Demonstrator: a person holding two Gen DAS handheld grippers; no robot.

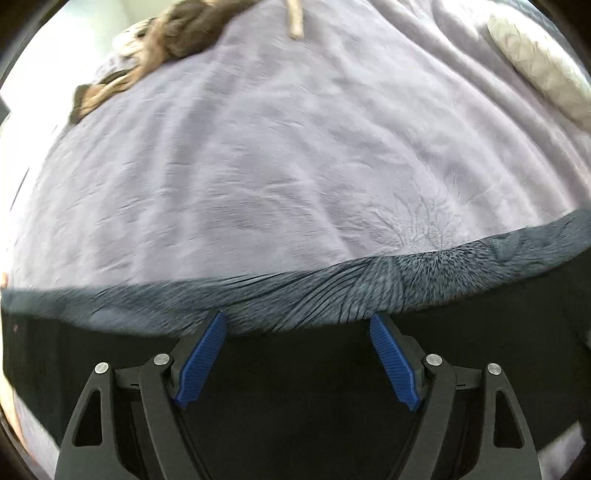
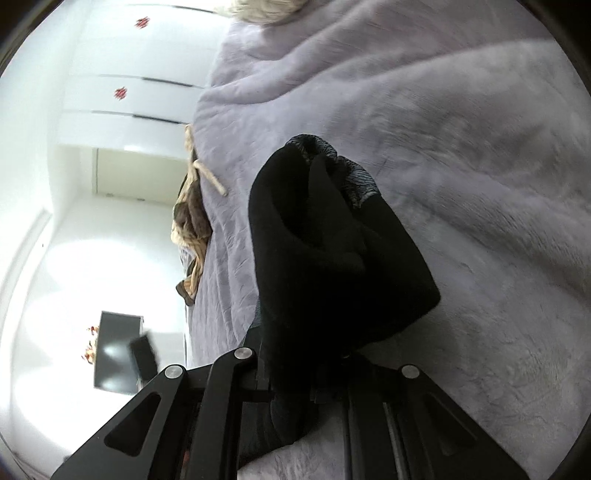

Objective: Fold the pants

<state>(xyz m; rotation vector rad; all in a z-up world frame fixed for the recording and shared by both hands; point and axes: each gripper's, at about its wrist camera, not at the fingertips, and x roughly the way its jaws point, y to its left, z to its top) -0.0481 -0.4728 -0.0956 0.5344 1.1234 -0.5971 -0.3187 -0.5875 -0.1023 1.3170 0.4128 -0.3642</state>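
Note:
The black pants lie on a lilac bedspread, with their grey ribbed waistband running across the left wrist view. My left gripper is open, its blue pads at the waistband edge, above the black cloth. In the right wrist view the pants hang bunched over my right gripper, which is shut on them; its fingertips are hidden by the cloth. A bit of grey waistband shows at the top of the bunch.
A brown patterned garment lies at the far edge of the bed, also seen in the right wrist view. A pale quilted pillow sits at the right. White wardrobe doors and a dark screen stand beyond the bed.

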